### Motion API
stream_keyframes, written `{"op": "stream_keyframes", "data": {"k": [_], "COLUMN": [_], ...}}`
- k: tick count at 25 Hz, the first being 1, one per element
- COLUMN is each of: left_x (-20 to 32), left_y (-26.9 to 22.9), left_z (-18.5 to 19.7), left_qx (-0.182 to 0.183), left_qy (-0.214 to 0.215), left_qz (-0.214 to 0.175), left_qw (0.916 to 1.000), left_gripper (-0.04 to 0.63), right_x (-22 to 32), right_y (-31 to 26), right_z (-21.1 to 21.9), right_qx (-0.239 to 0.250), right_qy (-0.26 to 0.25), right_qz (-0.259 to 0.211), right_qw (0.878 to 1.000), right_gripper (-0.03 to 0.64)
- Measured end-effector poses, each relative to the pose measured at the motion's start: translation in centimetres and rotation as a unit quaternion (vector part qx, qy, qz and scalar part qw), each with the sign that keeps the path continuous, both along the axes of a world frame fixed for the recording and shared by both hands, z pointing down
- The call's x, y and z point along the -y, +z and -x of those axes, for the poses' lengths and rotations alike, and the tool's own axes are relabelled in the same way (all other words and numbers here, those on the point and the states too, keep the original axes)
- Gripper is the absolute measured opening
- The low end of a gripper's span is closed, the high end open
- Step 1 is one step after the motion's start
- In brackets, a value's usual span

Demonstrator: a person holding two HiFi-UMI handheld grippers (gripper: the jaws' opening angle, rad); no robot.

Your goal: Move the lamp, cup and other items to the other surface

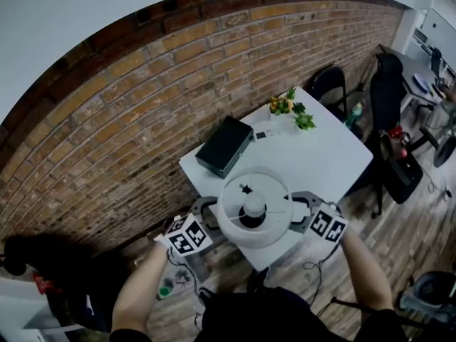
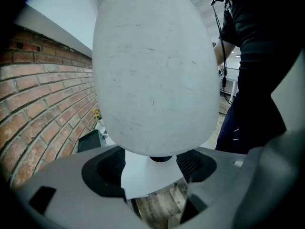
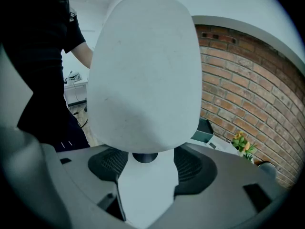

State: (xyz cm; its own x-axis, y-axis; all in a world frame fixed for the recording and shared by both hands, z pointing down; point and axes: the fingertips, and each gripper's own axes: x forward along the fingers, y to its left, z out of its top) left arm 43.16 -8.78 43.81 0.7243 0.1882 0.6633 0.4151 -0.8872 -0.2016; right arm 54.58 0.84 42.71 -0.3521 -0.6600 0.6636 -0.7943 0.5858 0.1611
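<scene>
Left claw (image 1: pixel 211 219) and right claw (image 1: pixel 298 211) meet a white lamp (image 1: pixel 253 206) from opposite sides. Seen from the head view, the left claw is at the lamp's 9 o'clock and the right claw at its 3 o'clock. Both claws are spread wide. Neither pinches the lamp on its own; the round shade sits between the two, with each claw's open fork pushed up against the shade's side.

From the left gripper view, the left claw (image 2: pixel 157 194) fills the bottom of the frame. The lamp (image 2: pixel 155 70) looms straight ahead at 12 o'clock, its pale shade covering most of the view, with a dark round part showing just under it.

From the right gripper view, the right claw (image 3: pixel 145 194) is spread in the same way, and the lamp (image 3: pixel 145 70) stands at its 12 o'clock, just as close.

The lamp is over the near corner of a white worktop (image 1: pixel 320 155); whether its base rests there or is lifted cannot be told. A flat black box (image 1: pixel 224 145) lies at the lamp's 11 o'clock. A small green plant (image 1: pixel 288 109) with yellow flowers sits at its 1 o'clock, near the far corner. A brick wall (image 1: pixel 107 120) runs along the worktop's left side.
</scene>
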Motion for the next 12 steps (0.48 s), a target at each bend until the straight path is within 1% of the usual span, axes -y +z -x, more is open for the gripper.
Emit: {"op": "stream_keyframes", "data": {"k": [6,10,12], "left_x": [0.4,1.6,2.1], "left_y": [1.9,3.0,3.3], "left_z": [-5.8,-8.4,-9.5], "left_qx": [0.014,0.026,0.025], "left_qy": [-0.014,-0.021,-0.027], "left_qz": [-0.004,-0.009,-0.001], "left_qw": [0.9998,0.9994,0.9993], "left_gripper": [0.33,0.33,0.33], "right_x": [0.6,1.8,2.4], "right_y": [1.9,3.0,3.4], "right_z": [-6.1,-8.9,-10.1], "right_qx": [-0.002,-0.006,-0.002], "right_qy": [-0.006,-0.008,-0.005], "right_qz": [0.008,0.017,0.018], "right_qw": [1.0,1.0,1.0], "right_gripper": [0.304,0.304,0.303]}}
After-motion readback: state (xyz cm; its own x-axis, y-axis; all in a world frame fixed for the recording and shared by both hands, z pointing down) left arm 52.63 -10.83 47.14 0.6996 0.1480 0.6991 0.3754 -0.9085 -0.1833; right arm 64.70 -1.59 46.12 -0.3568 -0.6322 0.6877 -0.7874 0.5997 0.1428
